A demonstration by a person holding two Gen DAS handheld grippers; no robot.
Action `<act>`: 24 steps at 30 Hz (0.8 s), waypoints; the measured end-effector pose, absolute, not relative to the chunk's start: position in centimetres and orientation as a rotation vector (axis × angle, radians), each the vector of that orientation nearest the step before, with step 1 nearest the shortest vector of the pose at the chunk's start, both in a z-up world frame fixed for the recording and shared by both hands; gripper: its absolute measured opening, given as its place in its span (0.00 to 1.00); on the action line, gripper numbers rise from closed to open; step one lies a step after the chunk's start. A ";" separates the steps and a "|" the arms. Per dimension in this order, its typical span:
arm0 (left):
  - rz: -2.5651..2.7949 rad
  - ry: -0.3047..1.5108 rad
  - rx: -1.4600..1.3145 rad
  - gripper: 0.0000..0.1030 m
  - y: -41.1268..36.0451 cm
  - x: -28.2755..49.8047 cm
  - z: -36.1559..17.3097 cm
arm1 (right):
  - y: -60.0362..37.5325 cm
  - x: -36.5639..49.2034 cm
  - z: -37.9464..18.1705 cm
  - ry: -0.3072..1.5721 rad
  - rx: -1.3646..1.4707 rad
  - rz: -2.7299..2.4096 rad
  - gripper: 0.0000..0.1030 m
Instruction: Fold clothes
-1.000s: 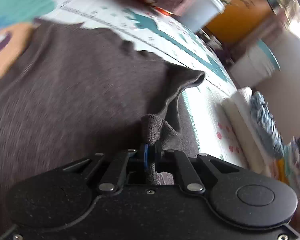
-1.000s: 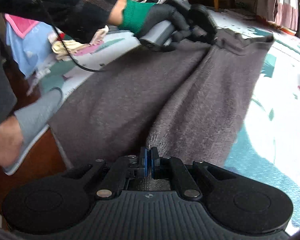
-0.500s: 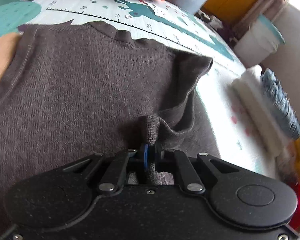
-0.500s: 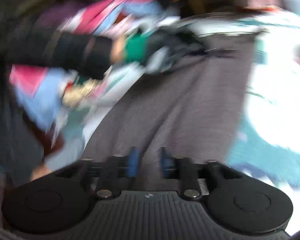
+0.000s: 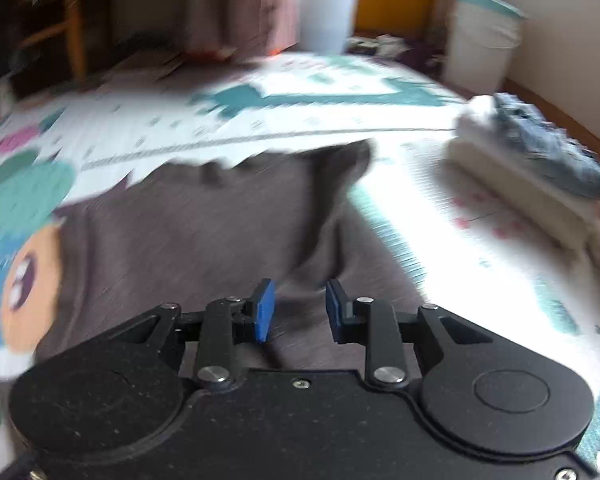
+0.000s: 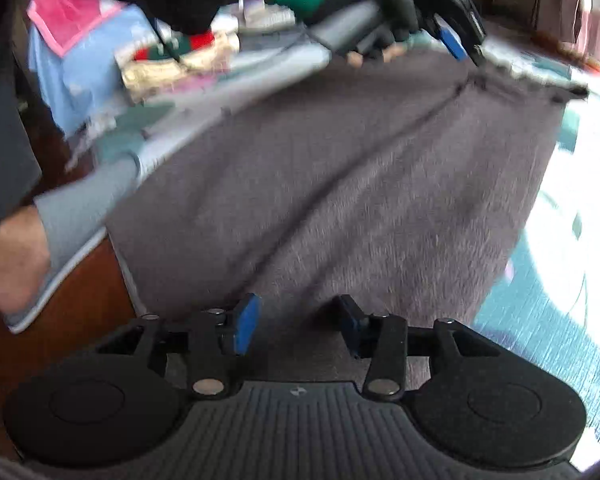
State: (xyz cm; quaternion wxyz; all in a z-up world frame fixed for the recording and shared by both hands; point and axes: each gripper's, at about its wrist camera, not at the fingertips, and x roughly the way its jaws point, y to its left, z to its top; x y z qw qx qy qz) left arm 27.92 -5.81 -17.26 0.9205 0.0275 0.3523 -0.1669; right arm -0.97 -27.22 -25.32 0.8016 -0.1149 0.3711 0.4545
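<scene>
Left tongs (image 5: 296,310) opening, right tongs (image 6: 296,324) parted — apparently empty above sweater (image 6: 360,184).

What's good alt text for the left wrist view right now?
The left gripper, its blue-padded jaws opening with nothing between them, hangs over a dark grey-brown knit garment spread on a white and teal cartoon play mat. A stack of folded cream and blue-grey clothes sits at right; two white buckets stand behind. The picture is motion-blurred.

Left claw (image 5: 296,310) opening, empty; right claw (image 6: 296,324) parted, empty, both tilted downward.
</scene>
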 end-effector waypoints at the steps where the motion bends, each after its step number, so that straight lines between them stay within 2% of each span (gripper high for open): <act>1: -0.359 0.712 0.069 0.25 -6.6 28.1 -16.9 | -27.3 -0.7 -25.6 0.808 -0.237 0.960 0.43; 2: -0.373 0.706 0.067 0.25 -7.5 28.8 -16.5 | -27.3 -0.4 -25.9 0.828 -0.229 0.946 0.43; 4: -0.395 0.690 0.091 0.32 -9.7 31.0 -15.9 | -27.3 -0.1 -26.6 0.851 -0.207 0.928 0.45; 5: -0.407 0.696 0.122 0.37 -11.0 32.5 -15.8 | -27.4 -0.1 -26.9 0.852 -0.192 0.928 0.48; 6: -0.417 0.701 0.155 0.45 -12.2 33.9 -15.8 | -27.5 -0.1 -27.3 0.853 -0.177 0.927 0.53; 10: -0.394 0.706 0.355 0.47 -17.1 39.3 -17.1 | -28.0 0.0 -27.4 0.848 -0.126 0.944 0.56; 12: -0.371 0.704 0.431 0.53 -18.8 41.6 -18.1 | -27.8 -0.1 -27.6 0.846 -0.117 0.955 0.57; 14: -0.346 0.716 0.483 0.53 -19.6 43.6 -19.5 | -27.5 -0.5 -27.8 0.835 -0.140 0.965 0.58; 15: -0.333 0.735 0.496 0.41 -19.7 44.4 -20.3 | -27.2 -0.6 -27.8 0.831 -0.148 0.967 0.58; 16: -0.349 0.752 0.443 0.06 -19.1 45.2 -20.4 | -27.2 -0.6 -27.8 0.831 -0.143 0.966 0.58; 17: -0.365 0.769 0.377 0.07 -18.4 45.9 -20.5 | -27.3 -0.6 -27.8 0.836 -0.132 0.967 0.58; 20: -0.382 0.803 -0.222 0.06 -11.7 48.3 -18.6 | -27.8 -0.4 -27.8 0.848 -0.110 0.977 0.58; 22: -0.356 0.825 -0.666 0.06 -5.4 49.5 -19.9 | -28.0 -0.4 -27.6 0.854 -0.099 0.979 0.58; 24: -0.197 0.878 -0.646 0.06 -2.4 50.2 -21.6 | -27.9 -0.7 -27.6 0.855 -0.109 0.988 0.58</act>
